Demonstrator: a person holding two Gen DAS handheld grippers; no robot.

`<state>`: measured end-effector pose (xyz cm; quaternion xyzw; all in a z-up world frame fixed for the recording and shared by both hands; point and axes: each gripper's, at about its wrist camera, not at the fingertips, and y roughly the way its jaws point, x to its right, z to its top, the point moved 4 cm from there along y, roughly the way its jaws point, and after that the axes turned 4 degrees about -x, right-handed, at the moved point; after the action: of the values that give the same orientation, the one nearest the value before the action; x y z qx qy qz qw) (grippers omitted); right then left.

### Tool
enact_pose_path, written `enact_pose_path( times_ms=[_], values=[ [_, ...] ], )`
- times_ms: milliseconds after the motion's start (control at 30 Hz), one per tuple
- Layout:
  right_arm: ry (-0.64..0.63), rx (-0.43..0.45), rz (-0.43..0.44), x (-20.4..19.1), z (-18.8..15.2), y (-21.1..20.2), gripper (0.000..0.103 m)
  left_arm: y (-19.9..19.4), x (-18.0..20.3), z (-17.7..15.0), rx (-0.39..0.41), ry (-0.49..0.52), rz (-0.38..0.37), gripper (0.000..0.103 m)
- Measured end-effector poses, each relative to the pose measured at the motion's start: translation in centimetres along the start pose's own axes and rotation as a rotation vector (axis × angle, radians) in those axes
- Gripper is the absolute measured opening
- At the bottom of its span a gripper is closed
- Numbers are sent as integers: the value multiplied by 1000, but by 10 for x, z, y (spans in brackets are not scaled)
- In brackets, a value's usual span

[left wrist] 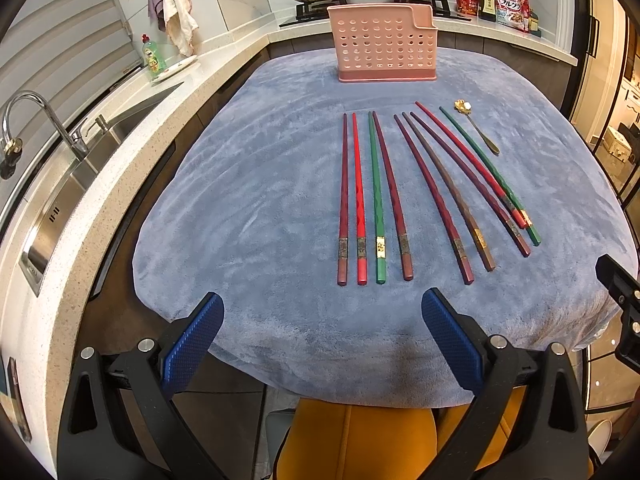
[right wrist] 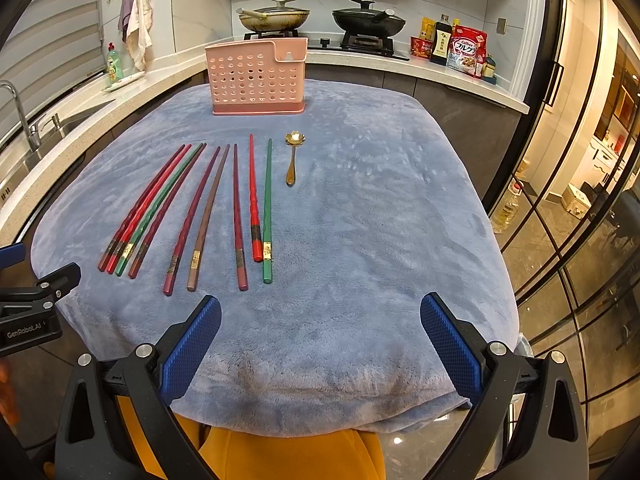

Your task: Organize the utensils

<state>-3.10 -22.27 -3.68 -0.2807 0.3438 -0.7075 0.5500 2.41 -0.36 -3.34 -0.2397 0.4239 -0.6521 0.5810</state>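
Note:
Several red, dark red, green and brown chopsticks point(left wrist: 378, 200) lie side by side on a blue cloth point(left wrist: 260, 208); they also show in the right wrist view point(right wrist: 236, 216). A small gold spoon point(left wrist: 476, 128) lies to their right, also in the right wrist view point(right wrist: 293, 158). A pink perforated utensil holder point(left wrist: 384, 44) stands upright at the far end, also in the right wrist view point(right wrist: 258, 76). My left gripper point(left wrist: 322, 304) is open and empty above the cloth's near edge. My right gripper point(right wrist: 320, 308) is open and empty, to the right of the left one.
A sink with a faucet point(left wrist: 48, 120) runs along the left counter. A dish soap bottle point(left wrist: 154, 54) and hanging towels point(left wrist: 176, 8) stand beyond it. Two pans point(right wrist: 320, 18) sit on the stove behind the holder. Food packets point(right wrist: 466, 50) stand at the back right. Glass doors point(right wrist: 580, 220) are on the right.

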Motion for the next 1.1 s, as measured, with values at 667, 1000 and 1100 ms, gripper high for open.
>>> enact_pose_path(
  times_ms=[667,1000,1100],
  values=[
    [26,-31,0,7,13,30,96,72,-35,14,-97,-100,-88,78],
    [16,-37,10,2,30,44,96,91,-30,21,-118,-83,-89,69],
    [15,-42,23,-1,36,51,96,92,-31,24,-114,-82,-95,63]
  ],
)
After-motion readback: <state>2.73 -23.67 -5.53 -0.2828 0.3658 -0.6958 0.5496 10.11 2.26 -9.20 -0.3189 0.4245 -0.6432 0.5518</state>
